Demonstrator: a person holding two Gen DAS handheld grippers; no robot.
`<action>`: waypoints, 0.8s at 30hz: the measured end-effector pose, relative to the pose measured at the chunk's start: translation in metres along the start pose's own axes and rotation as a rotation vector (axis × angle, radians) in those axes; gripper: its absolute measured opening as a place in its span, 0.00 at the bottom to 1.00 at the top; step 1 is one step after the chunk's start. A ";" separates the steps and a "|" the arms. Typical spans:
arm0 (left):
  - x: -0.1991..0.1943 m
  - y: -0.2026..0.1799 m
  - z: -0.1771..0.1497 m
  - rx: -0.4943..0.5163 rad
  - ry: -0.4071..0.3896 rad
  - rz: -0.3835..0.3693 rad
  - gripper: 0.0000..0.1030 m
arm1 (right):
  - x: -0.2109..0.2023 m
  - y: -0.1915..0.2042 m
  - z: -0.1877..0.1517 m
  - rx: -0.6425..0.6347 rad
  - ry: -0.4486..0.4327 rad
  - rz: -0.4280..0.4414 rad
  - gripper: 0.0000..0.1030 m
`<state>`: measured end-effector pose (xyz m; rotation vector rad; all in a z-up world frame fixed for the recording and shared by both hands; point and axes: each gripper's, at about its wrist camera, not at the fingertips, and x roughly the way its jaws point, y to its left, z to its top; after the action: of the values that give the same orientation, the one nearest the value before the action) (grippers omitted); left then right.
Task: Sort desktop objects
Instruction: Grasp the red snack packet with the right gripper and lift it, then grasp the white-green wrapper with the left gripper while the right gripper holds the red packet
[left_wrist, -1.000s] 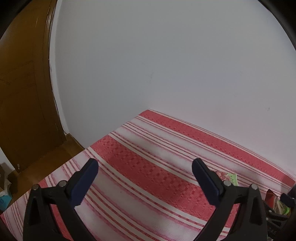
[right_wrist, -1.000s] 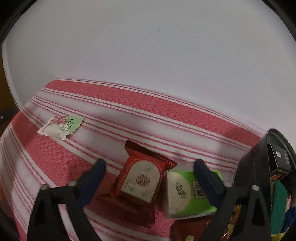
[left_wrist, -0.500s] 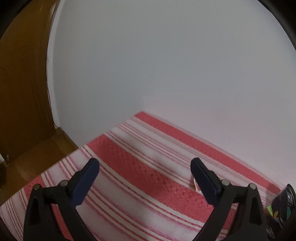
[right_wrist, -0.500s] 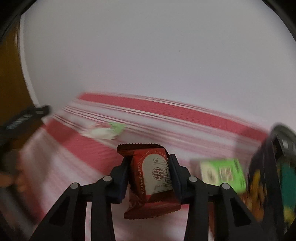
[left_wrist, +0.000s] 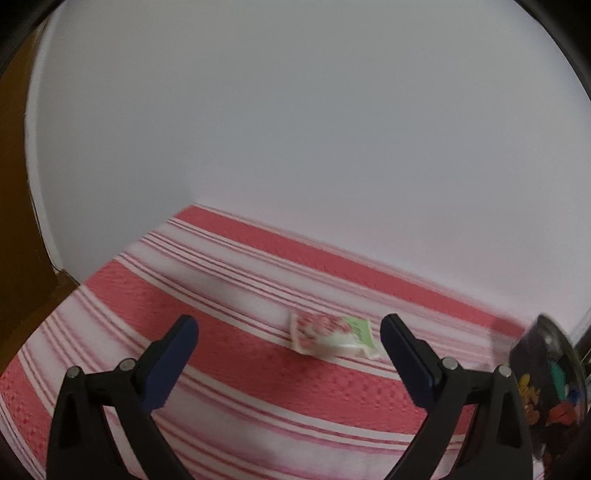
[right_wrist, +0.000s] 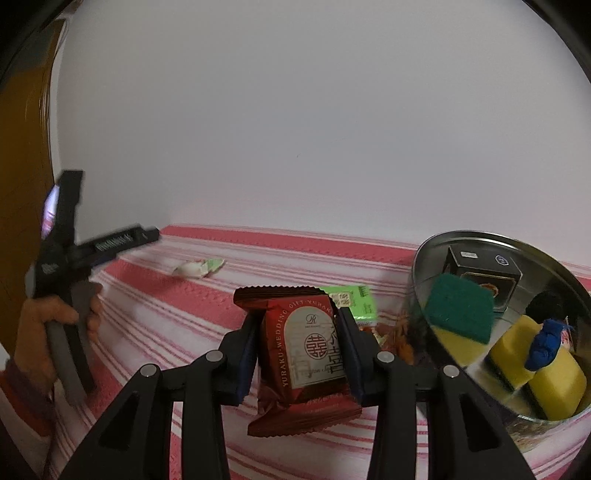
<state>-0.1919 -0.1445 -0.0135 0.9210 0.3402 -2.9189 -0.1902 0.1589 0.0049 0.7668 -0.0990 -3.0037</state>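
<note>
My right gripper (right_wrist: 297, 332) is shut on a red wedding-gift snack packet (right_wrist: 304, 354) and holds it above the red striped tablecloth (right_wrist: 155, 332), just left of a round metal tin (right_wrist: 436, 254). The tin holds sponges (right_wrist: 460, 306), a dark box (right_wrist: 484, 273) and a blue item. My left gripper (left_wrist: 288, 345) is open and empty above the cloth (left_wrist: 221, 332), facing a white, pink and green candy packet (left_wrist: 332, 334). That packet also shows in the right wrist view (right_wrist: 199, 267). The left gripper also shows in the right wrist view (right_wrist: 66, 254), held by a hand.
A green packet (right_wrist: 354, 302) and orange wrappers (right_wrist: 391, 336) lie on the cloth behind the held packet. The tin shows at the right edge of the left wrist view (left_wrist: 546, 387). A white wall stands close behind the table. A wooden door (left_wrist: 14, 184) is at left.
My right gripper closed on the red packet and lifted it toward the tin. My left gripper swung right, bringing the candy packet and the tin into its view.
</note>
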 end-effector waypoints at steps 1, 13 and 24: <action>0.006 -0.010 0.001 0.030 0.017 0.017 0.97 | -0.002 -0.001 0.001 0.005 -0.003 0.005 0.42; 0.083 -0.054 -0.002 0.119 0.300 0.132 0.83 | 0.009 -0.001 0.012 0.051 0.014 0.019 0.42; 0.069 -0.052 -0.002 0.121 0.262 -0.012 0.12 | 0.016 0.013 0.009 0.066 0.004 -0.004 0.42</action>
<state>-0.2538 -0.0933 -0.0451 1.3283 0.1837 -2.8578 -0.2081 0.1460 0.0066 0.7803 -0.1975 -3.0165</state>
